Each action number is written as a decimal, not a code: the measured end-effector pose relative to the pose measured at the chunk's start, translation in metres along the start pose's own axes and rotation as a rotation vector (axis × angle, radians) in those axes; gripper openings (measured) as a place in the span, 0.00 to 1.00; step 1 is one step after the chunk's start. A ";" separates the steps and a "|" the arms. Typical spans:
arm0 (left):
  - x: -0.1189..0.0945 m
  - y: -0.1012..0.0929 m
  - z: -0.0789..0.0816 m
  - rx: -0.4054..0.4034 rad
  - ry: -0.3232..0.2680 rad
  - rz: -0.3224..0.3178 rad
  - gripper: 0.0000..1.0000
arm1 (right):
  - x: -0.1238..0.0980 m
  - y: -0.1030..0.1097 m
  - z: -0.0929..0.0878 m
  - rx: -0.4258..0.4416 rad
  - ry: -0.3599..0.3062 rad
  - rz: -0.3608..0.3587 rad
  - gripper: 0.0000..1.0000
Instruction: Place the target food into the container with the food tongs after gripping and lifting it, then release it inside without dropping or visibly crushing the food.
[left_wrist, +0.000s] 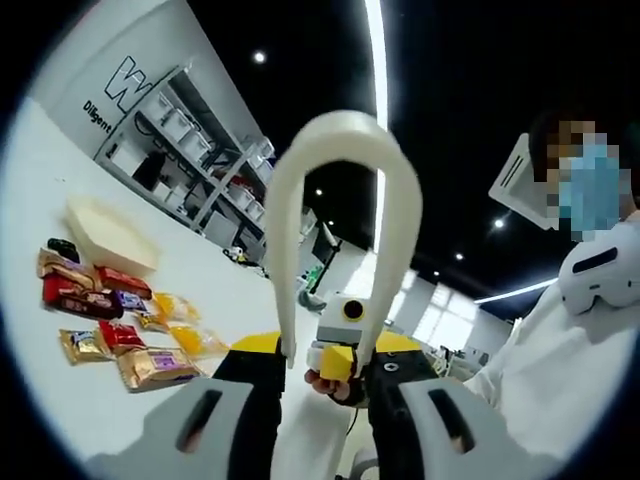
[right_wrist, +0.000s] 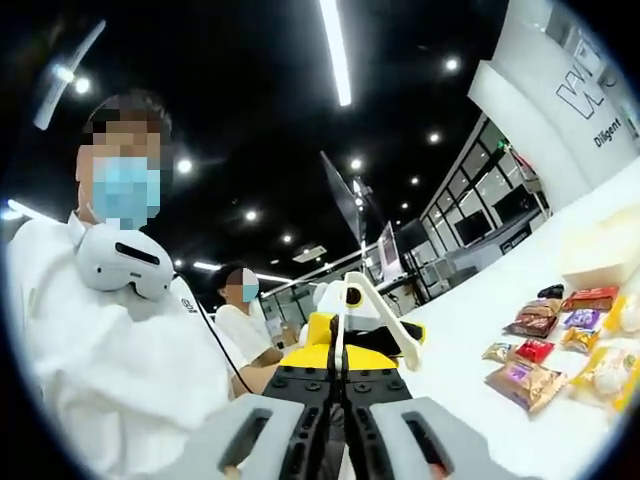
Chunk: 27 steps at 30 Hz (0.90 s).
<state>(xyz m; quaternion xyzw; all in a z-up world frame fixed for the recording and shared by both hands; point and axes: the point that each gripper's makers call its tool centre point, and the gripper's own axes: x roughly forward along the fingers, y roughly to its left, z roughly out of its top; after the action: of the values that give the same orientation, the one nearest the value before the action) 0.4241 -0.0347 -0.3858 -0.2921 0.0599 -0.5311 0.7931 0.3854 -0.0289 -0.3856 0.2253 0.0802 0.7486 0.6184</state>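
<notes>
Cream plastic food tongs (left_wrist: 340, 230), U-shaped, in the left hand-held gripper (left_wrist: 320, 385)

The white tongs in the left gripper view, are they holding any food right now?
No. The white tongs arch up in the air, and the snack packets lie on the table.

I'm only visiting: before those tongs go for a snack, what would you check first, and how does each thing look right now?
1. Tongs held between the left gripper's jaws: ok.
2. Tongs aimed at the food: not ok; they are raised, curved end toward the ceiling lights.
3. Snack packets lying in sight: ok.
4. Container open, beside the packets: ok.
5. Which packet is the target: cannot tell.
6. Right gripper jaws together: ok.
</notes>
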 end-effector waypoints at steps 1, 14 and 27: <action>0.000 0.000 0.000 0.000 0.004 -0.002 0.30 | 0.000 0.000 0.000 0.004 0.002 0.001 0.00; 0.000 -0.004 -0.001 -0.006 0.001 -0.017 0.27 | 0.000 0.003 0.000 0.019 0.007 0.013 0.00; -0.005 -0.003 0.000 -0.034 0.008 -0.023 0.26 | -0.008 0.003 -0.004 -0.009 0.078 0.000 0.00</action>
<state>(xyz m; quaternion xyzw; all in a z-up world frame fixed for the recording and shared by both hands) 0.4196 -0.0316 -0.3855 -0.3040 0.0688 -0.5402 0.7817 0.3819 -0.0365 -0.3902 0.1931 0.1009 0.7573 0.6156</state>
